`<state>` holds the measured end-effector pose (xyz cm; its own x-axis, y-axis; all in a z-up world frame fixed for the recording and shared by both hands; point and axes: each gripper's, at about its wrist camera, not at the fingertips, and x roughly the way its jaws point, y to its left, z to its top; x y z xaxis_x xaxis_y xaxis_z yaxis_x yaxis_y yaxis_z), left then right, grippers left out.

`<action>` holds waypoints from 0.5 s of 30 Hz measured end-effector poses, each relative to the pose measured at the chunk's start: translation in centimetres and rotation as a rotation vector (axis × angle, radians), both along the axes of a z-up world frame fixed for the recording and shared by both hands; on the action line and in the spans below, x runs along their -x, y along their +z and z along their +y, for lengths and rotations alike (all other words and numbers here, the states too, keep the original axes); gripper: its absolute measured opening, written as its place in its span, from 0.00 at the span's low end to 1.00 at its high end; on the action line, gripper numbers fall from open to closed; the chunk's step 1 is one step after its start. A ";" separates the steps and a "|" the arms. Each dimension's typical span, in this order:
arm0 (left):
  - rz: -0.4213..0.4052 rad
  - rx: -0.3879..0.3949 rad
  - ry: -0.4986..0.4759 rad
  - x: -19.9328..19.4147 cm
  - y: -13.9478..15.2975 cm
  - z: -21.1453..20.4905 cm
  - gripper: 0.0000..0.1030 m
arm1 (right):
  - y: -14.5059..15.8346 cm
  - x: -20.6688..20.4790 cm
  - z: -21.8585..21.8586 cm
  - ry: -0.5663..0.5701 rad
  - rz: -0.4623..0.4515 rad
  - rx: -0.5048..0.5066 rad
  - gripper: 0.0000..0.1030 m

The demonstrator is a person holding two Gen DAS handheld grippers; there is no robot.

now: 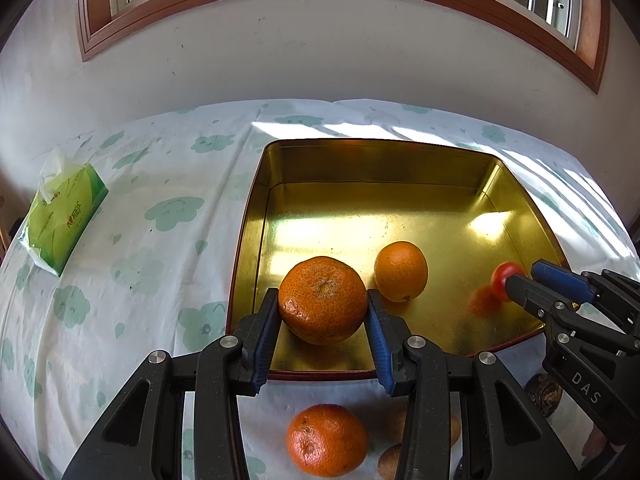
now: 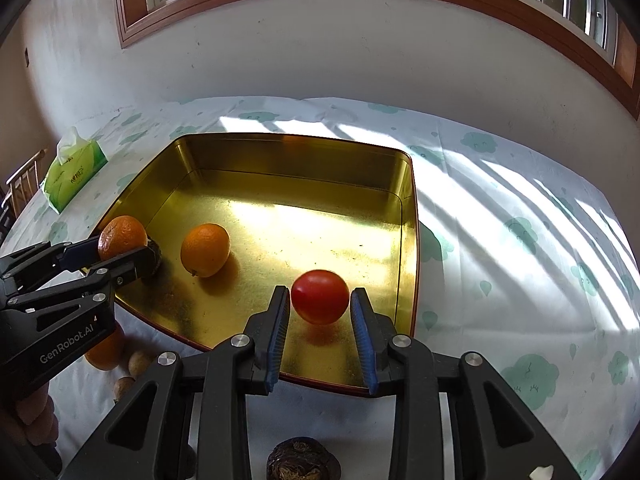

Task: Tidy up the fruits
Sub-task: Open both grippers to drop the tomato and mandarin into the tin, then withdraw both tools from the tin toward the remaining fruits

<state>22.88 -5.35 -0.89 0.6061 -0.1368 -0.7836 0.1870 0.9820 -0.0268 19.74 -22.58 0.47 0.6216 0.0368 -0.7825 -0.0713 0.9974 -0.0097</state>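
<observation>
Gleaming gold tray (image 1: pixel 256 216) holding smooth orange (image 1: pixel 401 271), red tomato (image 2: pixel 320 297)

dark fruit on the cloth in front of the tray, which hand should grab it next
Right. The dark fruit lies just below the right gripper, whose pads look clear of the tomato. The left gripper is clamped on an orange farther off.

Orange mandarin (image 1: pixel 322 300), red tomato (image 2: pixel 320 297), gold tray (image 2: pixel 304 160), green tissue pack (image 1: pixel 64 220), white tablecloth (image 1: pixel 152 184) with pale green clouds.
</observation>
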 end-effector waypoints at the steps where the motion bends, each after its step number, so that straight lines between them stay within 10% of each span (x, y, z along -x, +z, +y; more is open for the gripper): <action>1: 0.000 0.000 0.002 0.0 0.0 0.0 0.42 | 0.0 0.0 0.0 0.000 0.000 0.000 0.29; 15: 0.000 -0.012 0.011 0.2 0.2 0.1 0.47 | 0.3 0.2 -0.2 -0.011 -0.002 -0.005 0.34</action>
